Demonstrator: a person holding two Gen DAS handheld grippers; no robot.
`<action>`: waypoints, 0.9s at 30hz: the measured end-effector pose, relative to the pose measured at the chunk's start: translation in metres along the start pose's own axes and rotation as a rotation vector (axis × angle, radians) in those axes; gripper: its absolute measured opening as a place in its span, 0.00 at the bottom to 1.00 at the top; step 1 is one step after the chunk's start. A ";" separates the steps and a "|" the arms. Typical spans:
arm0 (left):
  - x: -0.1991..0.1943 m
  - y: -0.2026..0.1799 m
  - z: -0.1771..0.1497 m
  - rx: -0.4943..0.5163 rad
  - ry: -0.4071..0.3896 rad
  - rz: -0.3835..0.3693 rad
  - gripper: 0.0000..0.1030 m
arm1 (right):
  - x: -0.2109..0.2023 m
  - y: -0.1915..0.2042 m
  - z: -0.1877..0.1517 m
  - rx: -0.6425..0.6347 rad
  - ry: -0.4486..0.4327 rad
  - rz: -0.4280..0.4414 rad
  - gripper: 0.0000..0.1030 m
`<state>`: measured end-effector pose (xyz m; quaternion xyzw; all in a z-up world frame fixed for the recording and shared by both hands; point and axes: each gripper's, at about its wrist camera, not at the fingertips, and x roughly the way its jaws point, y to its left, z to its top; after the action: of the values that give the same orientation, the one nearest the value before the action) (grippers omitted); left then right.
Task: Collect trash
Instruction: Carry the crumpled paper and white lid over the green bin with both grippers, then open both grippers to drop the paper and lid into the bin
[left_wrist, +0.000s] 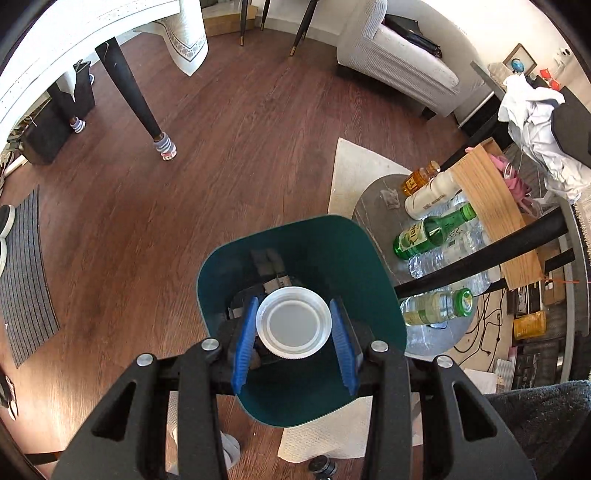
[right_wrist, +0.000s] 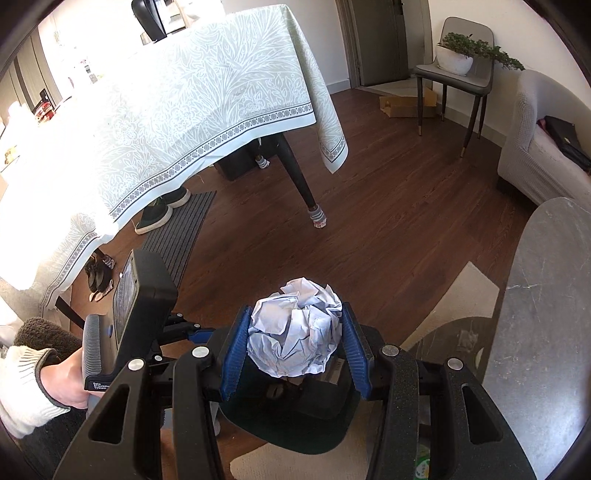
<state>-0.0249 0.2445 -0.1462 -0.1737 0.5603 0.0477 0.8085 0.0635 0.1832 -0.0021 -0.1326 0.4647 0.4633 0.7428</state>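
Holding both pieces over the green bin (left_wrist: 354, 258) is the step in hand, and you do it well by releasing only once each piece sits squarely above the opening.

Left gripper (left_wrist: 293, 332): its blue pads (left_wrist: 243, 343) press on either side of a white plastic cup (left_wrist: 293, 321), seen mouth-on, so this tool is gripping the cup. The bin's opening lies directly beyond the fingertips, its rim showing on all sides of the cup. Judged from this, the cup drops cleanly if you let go here. Keep the gripper pointing steeply down and spread the pads fully, so that the cup's lip does not catch on a ribbed pad and tip sideways. To the right of this tool, bottles (left_wrist: 432, 236) lie on a low round table (left_wrist: 376, 199); they appear to be the next items.

Right gripper (right_wrist: 295, 350): its pads (right_wrist: 234, 358) are clamped on a crumpled paper ball (right_wrist: 295, 328). The bin (right_wrist: 288, 432) shows beneath and slightly nearer than the ball, with dark items inside it that I cannot identify. The ball appears to hang over the far part of the opening, so draw the tool a little toward you before releasing. Crumpled paper is light and may cling to a pad; open wide. Your left hand (right_wrist: 62, 380) is visible to the left of this tool, clear of the drop path.
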 end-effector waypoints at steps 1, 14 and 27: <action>0.004 0.000 -0.001 -0.001 0.011 0.004 0.41 | 0.004 0.002 -0.001 -0.003 0.012 0.001 0.47; 0.031 0.006 -0.020 0.004 0.094 -0.002 0.56 | 0.058 0.011 -0.012 -0.007 0.157 0.000 0.47; -0.014 0.022 -0.008 -0.051 -0.068 -0.019 0.49 | 0.104 0.013 -0.035 -0.019 0.281 -0.016 0.47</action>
<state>-0.0435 0.2637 -0.1405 -0.1978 0.5295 0.0600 0.8227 0.0473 0.2271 -0.1022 -0.2069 0.5584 0.4388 0.6729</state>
